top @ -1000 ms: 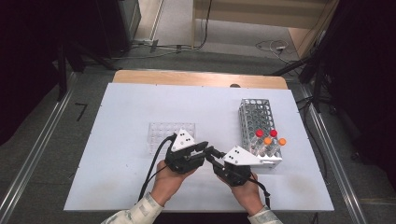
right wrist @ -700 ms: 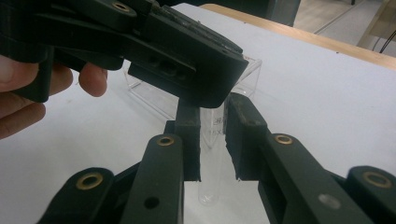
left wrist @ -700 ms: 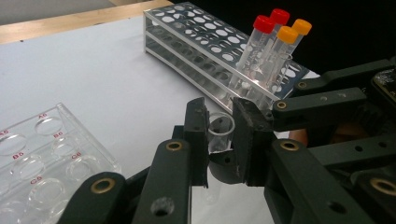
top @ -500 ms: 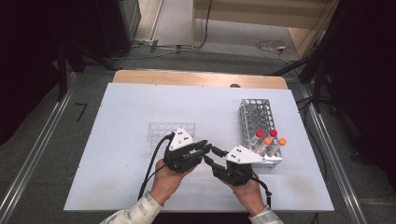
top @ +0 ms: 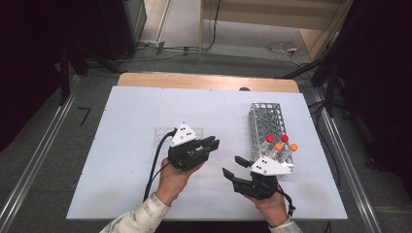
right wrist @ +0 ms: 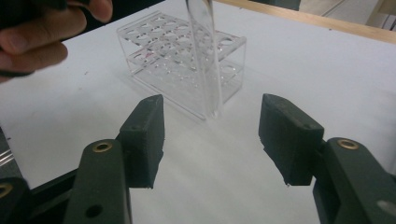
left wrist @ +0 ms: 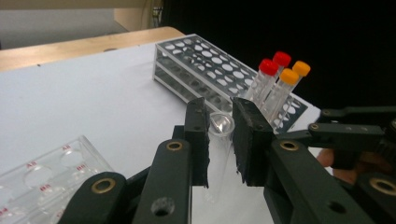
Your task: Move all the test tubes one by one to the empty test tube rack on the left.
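Left gripper (left wrist: 219, 140) pinching clear uncapped tube (left wrist: 218, 154), holding it upright just left of metal rack (top: 269, 128). Right gripper (right wrist: 210, 140) jaws spreading apart, nothing between them; tube (right wrist: 205, 60) hanging beyond. Left gripper view showing 4 capped tubes (left wrist: 280, 81); right gripper view showing clear plastic rack (right wrist: 187, 65). White table (top: 131, 121), grey floor.

Clear tube (left wrist: 219, 154): mid-length hidden between the pads of the left gripper (left wrist: 220, 140); in the right gripper view its top is cut off by the upper edge. Clear rack (left wrist: 44, 179) cut off at the lower left corner; its red cell labels too small to read. Metal rack (top: 269, 128): near end hidden behind the right gripper (top: 234, 166) plate in the high view.
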{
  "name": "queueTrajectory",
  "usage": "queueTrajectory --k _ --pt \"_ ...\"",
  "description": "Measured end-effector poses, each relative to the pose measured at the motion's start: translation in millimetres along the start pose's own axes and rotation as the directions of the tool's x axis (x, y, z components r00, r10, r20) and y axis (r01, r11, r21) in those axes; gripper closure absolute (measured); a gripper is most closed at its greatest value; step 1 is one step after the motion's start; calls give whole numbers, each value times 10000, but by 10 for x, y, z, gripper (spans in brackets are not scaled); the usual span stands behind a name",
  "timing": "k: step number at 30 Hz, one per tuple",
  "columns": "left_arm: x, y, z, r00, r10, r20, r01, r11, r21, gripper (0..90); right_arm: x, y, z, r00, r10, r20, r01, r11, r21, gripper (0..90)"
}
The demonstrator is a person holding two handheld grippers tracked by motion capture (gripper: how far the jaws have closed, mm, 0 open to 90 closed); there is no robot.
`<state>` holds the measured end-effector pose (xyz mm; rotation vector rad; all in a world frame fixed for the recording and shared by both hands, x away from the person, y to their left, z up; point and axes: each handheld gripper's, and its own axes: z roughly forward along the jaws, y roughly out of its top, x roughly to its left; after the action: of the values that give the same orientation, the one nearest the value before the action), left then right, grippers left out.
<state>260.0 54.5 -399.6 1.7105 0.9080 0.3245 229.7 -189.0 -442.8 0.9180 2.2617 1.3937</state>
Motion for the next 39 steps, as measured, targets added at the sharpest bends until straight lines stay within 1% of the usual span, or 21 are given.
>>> queueTrajectory --k 4,5,6,8,10,11,15,18,20,21,22,23,27,28,29,30,33,36,39 --pt "79 46 -50 9997 -149 -184 145 9996 -237 773 -33 -59 -113 9999 94 104 -94 10000 -18 383" --pt "79 46 -50 9997 -149 -184 145 9996 -237 773 -36 -73 -134 9998 126 133 -126 9999 -28 382" --pt "129 59 -81 9992 -267 -293 258 9992 -300 773 -38 -86 -150 9998 118 145 -118 9999 -24 381" --pt "179 70 -107 9984 -383 -425 366 9985 -407 773 -46 -108 -169 9998 110 187 -110 9999 11 377" --pt "203 75 -125 9981 -396 -471 376 9983 -435 773 -54 -126 -171 9997 138 201 -138 9999 42 374" --pt "242 84 -157 9971 -406 -640 373 9979 -529 773 -55 -133 -171 9997 153 195 -154 9999 76 374" --pt "318 103 -218 9945 -549 -893 487 9963 -706 773 -56 -144 -157 9996 160 213 -163 9998 128 366" --pt "367 104 -247 9910 -495 -1241 400 9962 -777 772 -65 -144 -157 9995 195 258 -198 9997 110 356" --pt "385 104 -256 9901 -478 -1318 379 9963 -767 772 -71 -145 -159 9995 197 259 -200 9998 95 351" --pt "410 101 -263 9881 -466 -1463 357 9965 -762 773 -73 -146 -160 9995 194 259 -196 9998 89 350" --pt "410 101 -263 9881 -466 -1463 357 9965 -762 773 -73 -146 -160 9995 194 259 -196 9998 89 350" --pt "419 94 -257 9863 -335 -1617 228 9974 -678 772 -76 -149 -157 9995 192 268 -194 9998 98 347" --pt "414 76 -224 9848 -216 -1721 127 9985 -526 773 -75 -154 -153 9994 213 290 -217 9997 129 345" --pt "405 56 -197 9827 -53 -1853 -22 9992 -405 772 -78 -154 -154 9993 209 298 -213 9997 123 346" --pt "400 46 -185 9812 25 -1929 -89 9994 -325 772 -81 -154 -156 9994 202 297 -205 9997 110 346" --pt "400 46 -185 9812 25 -1929 -89 9994 -325 772 -82 -153 -158 9994 200 290 -203 9997 111 346" --pt "378 10 -146 9792 193 -2020 -227 9996 -147 772 -82 -152 -163 9993 222 310 -225 9997 100 346" --pt "333 -36 -92 9754 566 -2130 -550 9984 133 772 -81 -154 -163 9993 197 313 -200 9997 100 346" --pt "288 -89 -25 9693 923 -2281 -851 9955 416 771 -77 -154 -160 9993 210 306 -214 9997 117 347"
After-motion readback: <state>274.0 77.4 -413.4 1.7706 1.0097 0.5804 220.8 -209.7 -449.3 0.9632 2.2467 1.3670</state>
